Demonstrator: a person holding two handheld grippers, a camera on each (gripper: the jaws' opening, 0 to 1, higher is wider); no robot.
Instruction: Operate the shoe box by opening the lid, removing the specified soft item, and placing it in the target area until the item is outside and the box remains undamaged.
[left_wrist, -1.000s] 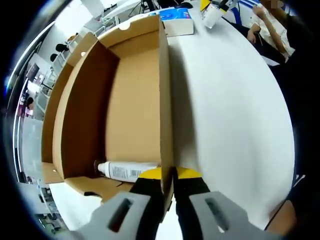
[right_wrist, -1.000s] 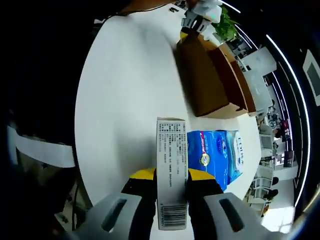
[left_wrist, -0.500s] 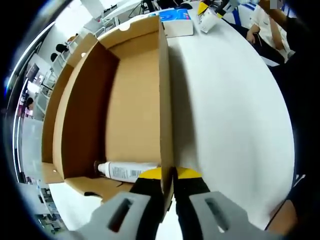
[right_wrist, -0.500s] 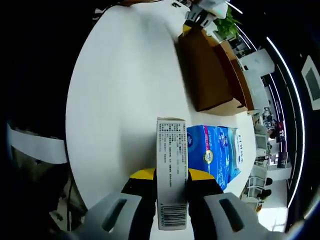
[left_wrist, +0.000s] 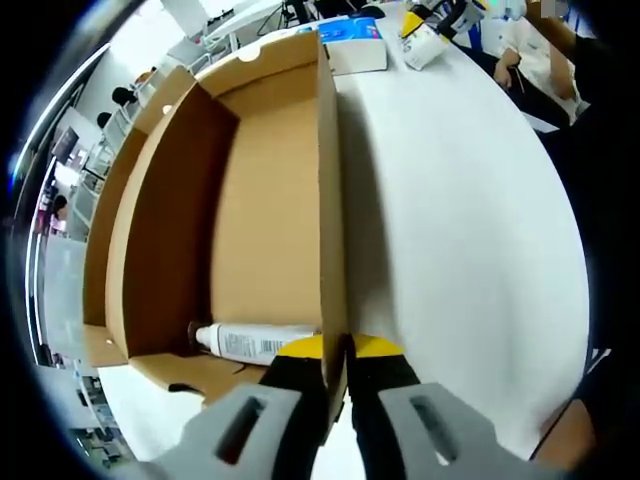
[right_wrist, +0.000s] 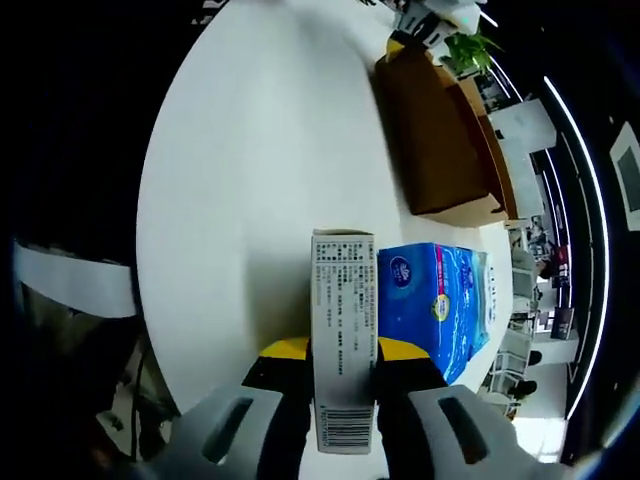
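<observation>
In the left gripper view the open brown shoe box (left_wrist: 265, 210) lies on the white table (left_wrist: 460, 220). My left gripper (left_wrist: 336, 362) is shut on the box's near side wall (left_wrist: 330, 200). A white tube (left_wrist: 255, 341) lies inside the box at its near end. In the right gripper view my right gripper (right_wrist: 343, 362) is shut on a narrow white printed carton (right_wrist: 343, 330), held over the table (right_wrist: 250, 180). The shoe box (right_wrist: 440, 140) stands farther off at the upper right. In the left gripper view the right gripper (left_wrist: 428, 30) with the carton appears at the far end.
A blue tissue pack (right_wrist: 445, 305) lies on the table just right of the held carton, and shows as a blue pack (left_wrist: 352, 40) beyond the box. A person sits at the far right (left_wrist: 545, 60). A green plant (right_wrist: 468, 45) stands beyond the box.
The right gripper with the carton has shifted along the table; the blue pack and shoe box sit differently in its view. The left gripper has stayed on the box wall.
</observation>
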